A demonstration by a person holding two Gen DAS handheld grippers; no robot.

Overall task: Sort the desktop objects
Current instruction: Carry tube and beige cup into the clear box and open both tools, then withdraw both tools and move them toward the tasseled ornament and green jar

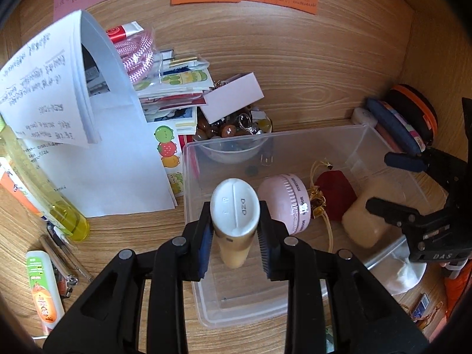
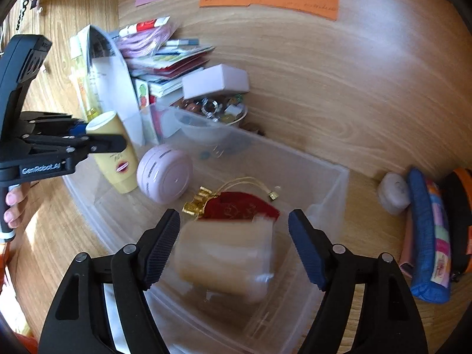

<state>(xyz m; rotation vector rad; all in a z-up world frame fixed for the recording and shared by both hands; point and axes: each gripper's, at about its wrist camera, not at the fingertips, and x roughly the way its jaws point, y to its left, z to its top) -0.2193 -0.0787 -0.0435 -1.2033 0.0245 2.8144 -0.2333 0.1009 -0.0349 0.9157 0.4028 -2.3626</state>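
A clear plastic bin (image 1: 188,177) (image 2: 339,174) sits on the wooden desk. My left gripper (image 1: 234,236) (image 2: 101,134) is shut on the white cap end of a yellow tube (image 1: 234,206) (image 2: 118,162), which stands upright in the bin's left corner. A pink round case (image 1: 287,203) (image 2: 165,177) lies beside the tube, with a red drawstring pouch (image 1: 336,194) (image 2: 239,206) past it. My right gripper (image 2: 233,244) (image 1: 383,185) is open over the bin. A blurred tan jar (image 2: 224,259) (image 1: 368,221) lies between its pads, which stand clear of it on the right.
Folded white papers (image 1: 88,147), a stack of cards and a bowl of beads (image 1: 236,129) crowd the desk behind the bin. A yellow bottle (image 1: 44,191) and a green-labelled tube (image 1: 41,289) lie left. Pencil cases (image 2: 427,236) stand along the right wall. A hand (image 2: 14,206) holds the left grip.
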